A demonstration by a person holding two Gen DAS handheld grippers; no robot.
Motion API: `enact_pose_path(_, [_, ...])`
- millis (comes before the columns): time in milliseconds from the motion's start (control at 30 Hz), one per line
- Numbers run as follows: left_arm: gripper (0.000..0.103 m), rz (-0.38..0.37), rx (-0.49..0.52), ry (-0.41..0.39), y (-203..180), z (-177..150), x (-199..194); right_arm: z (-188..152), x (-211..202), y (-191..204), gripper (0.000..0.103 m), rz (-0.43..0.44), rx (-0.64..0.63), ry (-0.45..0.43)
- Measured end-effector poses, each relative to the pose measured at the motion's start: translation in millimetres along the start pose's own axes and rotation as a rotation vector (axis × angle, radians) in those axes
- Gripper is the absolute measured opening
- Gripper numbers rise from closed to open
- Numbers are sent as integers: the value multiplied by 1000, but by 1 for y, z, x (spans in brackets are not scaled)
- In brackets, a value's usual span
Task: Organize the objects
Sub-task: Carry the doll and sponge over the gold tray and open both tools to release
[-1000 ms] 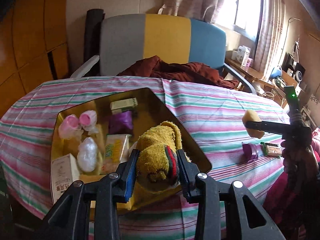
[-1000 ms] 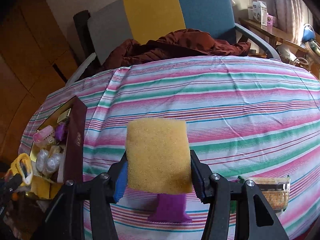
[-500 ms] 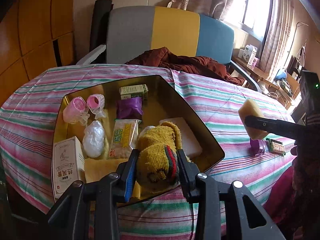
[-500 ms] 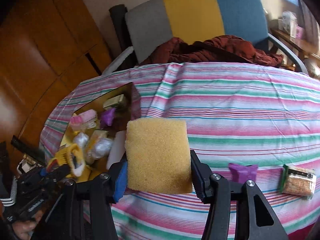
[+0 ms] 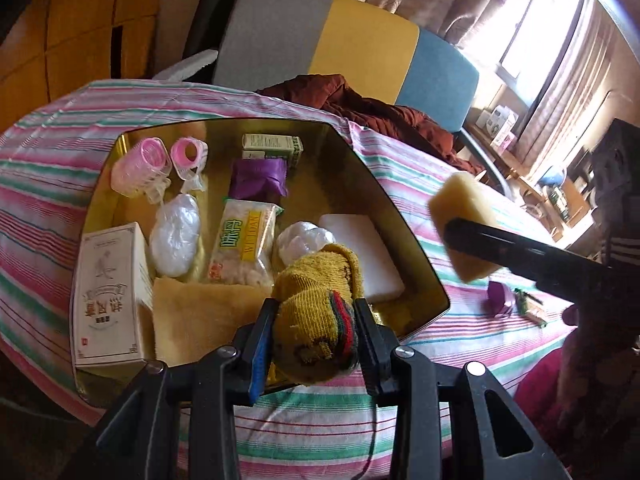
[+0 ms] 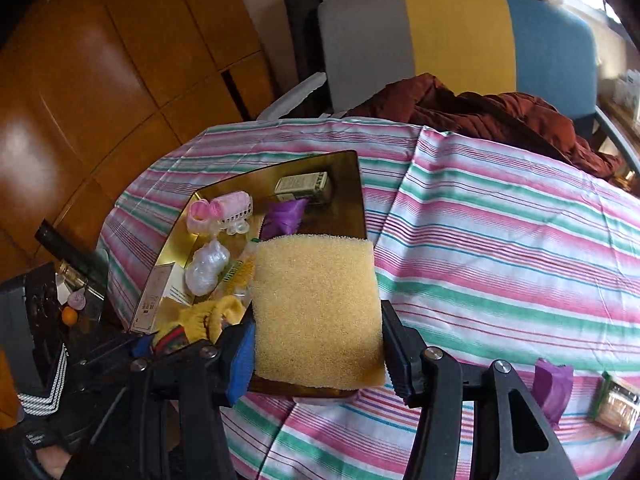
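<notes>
— While the golden tray [image 5: 404, 216] is sitting on the striped worktop [image 5: 460, 344], what is lying inside it?

— Many things are crowding it: two pink rollers [image 5: 138, 166], a green box [image 5: 272, 146], a purple packet [image 5: 258, 178], a white sponge block [image 5: 360, 248], a white carton [image 5: 108, 292], a snack bag [image 5: 244, 244] and two white plastic bundles [image 5: 176, 234]. A yellow cloth [image 5: 200, 316] is covering the near corner.

— What are the grippers doing?

— The left gripper [image 5: 314, 332] is clamping a yellow sock [image 5: 318, 312] between its fingers, above the tray's near edge. The right gripper [image 6: 316, 344] is squeezing a yellow sponge [image 6: 316, 304] and is hovering over the tray's near right corner.

— Is one view showing something more?

— Yes. The right wrist view is showing a second purple packet [image 6: 554, 386] and a small food pack [image 6: 616, 402] lying on the worktop, well apart from the tray. The left wrist view is showing them only small and partly hidden. Behind the worktop, a brown garment [image 6: 480, 114] is lying on a grey, yellow and blue chair [image 6: 456, 36].
</notes>
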State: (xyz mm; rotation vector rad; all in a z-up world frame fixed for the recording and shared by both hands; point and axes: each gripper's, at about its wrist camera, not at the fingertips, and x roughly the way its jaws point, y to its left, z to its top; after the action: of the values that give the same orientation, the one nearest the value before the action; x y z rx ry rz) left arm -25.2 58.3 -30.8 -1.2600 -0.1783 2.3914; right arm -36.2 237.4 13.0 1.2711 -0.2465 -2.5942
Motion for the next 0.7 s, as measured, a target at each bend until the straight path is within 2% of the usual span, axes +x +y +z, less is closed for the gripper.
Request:
enact_pose_path(200, [39,-22,-18,10,-1,5,9,18,14,9,57,8,-12,9])
enact_pose_path(300, [46,-20,-26,9,-2,11,16,30,22,12,58,17,-8,9])
enact_pose_path(400, [51,-16,-37,18,-1,14,20,40,33,16,73,18,-2,2])
enact_pose_path(467, [58,5,-17,14,-1,12,20,42,38,19,103,19,3,-6])
enact_pose_path(567, [61,26,-9,8,2,10,18,38,42,19,103,22,11,-3])
enact_pose_path(700, [62,73,2,-1,5,10,15,29,42,19,103,-18,-4,7])
